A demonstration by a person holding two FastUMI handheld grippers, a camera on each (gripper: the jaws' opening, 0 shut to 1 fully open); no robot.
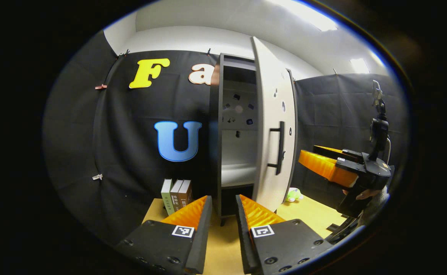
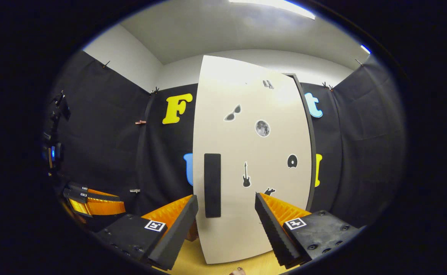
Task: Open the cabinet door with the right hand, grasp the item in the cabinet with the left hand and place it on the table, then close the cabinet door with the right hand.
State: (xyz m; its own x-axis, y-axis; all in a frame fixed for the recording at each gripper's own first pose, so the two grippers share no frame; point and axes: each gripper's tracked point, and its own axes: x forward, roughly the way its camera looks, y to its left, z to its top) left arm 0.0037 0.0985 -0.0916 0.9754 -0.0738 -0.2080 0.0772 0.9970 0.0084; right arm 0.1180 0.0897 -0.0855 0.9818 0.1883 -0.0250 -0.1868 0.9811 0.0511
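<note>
In the left gripper view the cabinet stands on the wooden surface with its door swung partly open, edge-on, the dark bar handle on its outer face. Through the gap the pale shelves show; small dark shapes lie on the back wall, too small to tell apart, and the lower shelf looks bare. A small green and white toy lies on the surface just beyond the door's foot, toward the right edge. Three books stand upright at the surface's back left corner, beside the cabinet. The left hand-held gripper hovers low before the cabinet's opening, fingers spread with nothing between them. The right hand-held gripper, gripped by a hand, hangs to the right of the door, apart from the handle. In the right gripper view the right hand-held gripper faces the stickered door, fingers wide apart and empty, the handle just above and between them, untouched.
</note>
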